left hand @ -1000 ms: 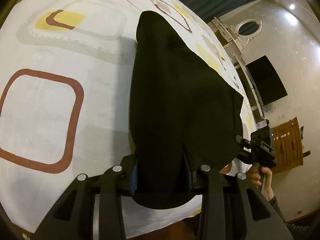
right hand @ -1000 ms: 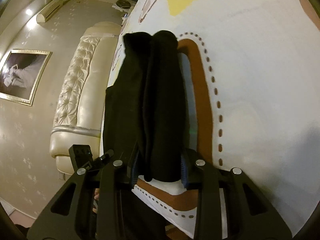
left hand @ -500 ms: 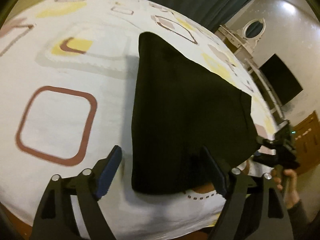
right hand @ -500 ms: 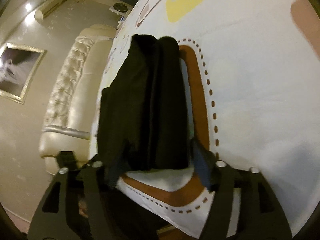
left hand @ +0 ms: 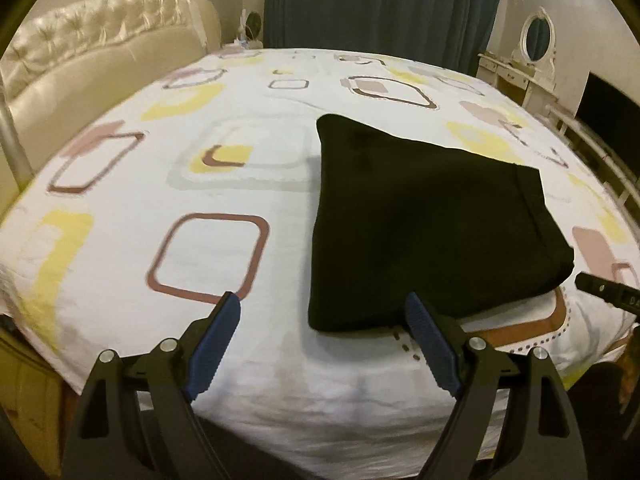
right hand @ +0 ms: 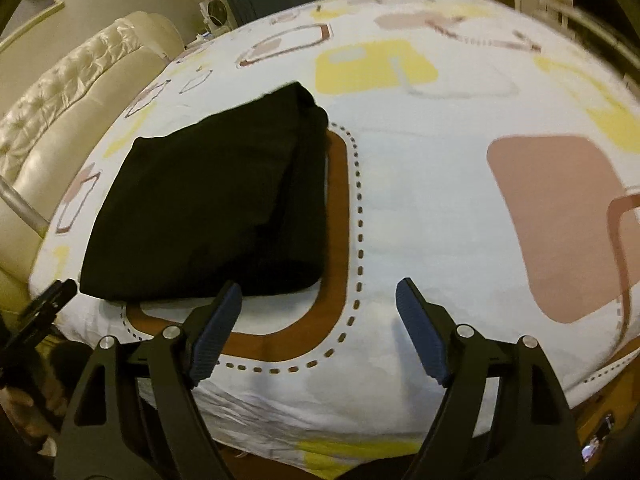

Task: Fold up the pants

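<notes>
2 tongs, left (left hand: 322,312) and right (right hand: 319,296), just spread wide, empty, folded black pants (left hand: 420,224) on bed (left hand: 248,184)

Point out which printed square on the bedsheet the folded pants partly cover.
The brown-outlined square with a dotted border: the black pants lie over its corner, while the other squares lie clear.

Patterned bedsheet (left hand: 224,184), tufted cream headboard (left hand: 100,40), dark curtain (left hand: 380,4), oval mirror (left hand: 538,38)
</notes>
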The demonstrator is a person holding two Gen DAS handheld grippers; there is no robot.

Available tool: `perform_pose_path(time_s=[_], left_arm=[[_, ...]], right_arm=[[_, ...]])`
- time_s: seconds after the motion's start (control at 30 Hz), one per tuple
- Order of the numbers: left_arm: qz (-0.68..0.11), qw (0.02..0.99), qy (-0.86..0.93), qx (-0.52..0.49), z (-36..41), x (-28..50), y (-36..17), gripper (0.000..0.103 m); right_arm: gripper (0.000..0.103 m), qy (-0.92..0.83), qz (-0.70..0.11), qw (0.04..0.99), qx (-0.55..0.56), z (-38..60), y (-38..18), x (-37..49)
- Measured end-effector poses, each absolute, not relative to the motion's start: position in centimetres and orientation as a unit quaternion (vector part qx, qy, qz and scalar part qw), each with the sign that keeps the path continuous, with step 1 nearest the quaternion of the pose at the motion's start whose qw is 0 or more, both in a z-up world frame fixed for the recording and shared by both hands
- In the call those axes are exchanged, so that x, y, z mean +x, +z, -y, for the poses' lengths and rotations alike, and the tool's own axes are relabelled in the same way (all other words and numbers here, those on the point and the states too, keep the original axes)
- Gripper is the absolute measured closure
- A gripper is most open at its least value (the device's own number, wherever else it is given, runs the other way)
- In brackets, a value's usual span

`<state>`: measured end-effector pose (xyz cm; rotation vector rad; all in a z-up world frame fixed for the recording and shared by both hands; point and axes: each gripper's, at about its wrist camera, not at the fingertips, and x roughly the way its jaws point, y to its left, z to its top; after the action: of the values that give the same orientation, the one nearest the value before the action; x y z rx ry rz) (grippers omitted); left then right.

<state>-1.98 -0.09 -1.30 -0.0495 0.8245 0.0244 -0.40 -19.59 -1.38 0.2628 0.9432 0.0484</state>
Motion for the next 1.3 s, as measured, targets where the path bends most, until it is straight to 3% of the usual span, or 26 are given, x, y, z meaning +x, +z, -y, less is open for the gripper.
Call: perform_pose_path(time_s=[0.3, 1.3], left_arm=[[-0.401, 0.915, 0.019, -0.031, 0.9, -3.8, -0.8, 0.019], [-0.407, 0.912, 0.038, -0.041, 1.1, -3.7, -1.1, 0.019]], right_arm=[[0.02, 0.024, -0.419, 0.906, 0.061, 15.7, -0.7, -2.0], [0.019, 0.034, -0.431, 0.899, 0.073, 15.6, -1.8, -2.0]])
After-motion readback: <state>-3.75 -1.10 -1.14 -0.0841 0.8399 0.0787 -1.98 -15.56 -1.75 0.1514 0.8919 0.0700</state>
